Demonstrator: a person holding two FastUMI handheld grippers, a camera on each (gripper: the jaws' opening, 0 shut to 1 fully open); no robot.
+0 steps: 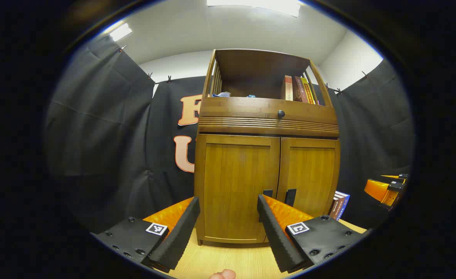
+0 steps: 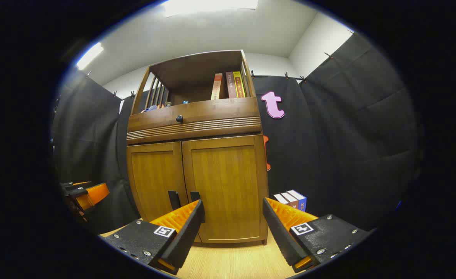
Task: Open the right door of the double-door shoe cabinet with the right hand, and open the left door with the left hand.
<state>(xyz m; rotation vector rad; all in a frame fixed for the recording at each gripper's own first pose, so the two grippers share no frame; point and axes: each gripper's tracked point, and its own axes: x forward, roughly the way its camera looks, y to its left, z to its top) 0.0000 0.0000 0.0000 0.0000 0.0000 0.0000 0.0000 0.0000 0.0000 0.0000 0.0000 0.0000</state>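
Note:
A brown wooden shoe cabinet stands ahead with both doors closed. In the left gripper view its left door (image 1: 235,186) is straight ahead, the right door (image 1: 311,178) beside it, and two dark handles (image 1: 290,197) sit at the seam. My left gripper (image 1: 228,211) is open, short of the left door, holding nothing. In the right gripper view the right door (image 2: 226,186) faces me, the left door (image 2: 154,178) beyond the dark handles (image 2: 174,199). My right gripper (image 2: 234,213) is open in front of the right door, empty. The other gripper (image 2: 84,195) shows far left.
Above the doors is a drawer with a dark knob (image 1: 281,114) and an open shelf holding books (image 1: 297,90). More books (image 2: 292,199) stand on the light wooden floor (image 2: 232,263) right of the cabinet. Black cloth walls surround it. A fingertip (image 1: 222,274) shows at the bottom.

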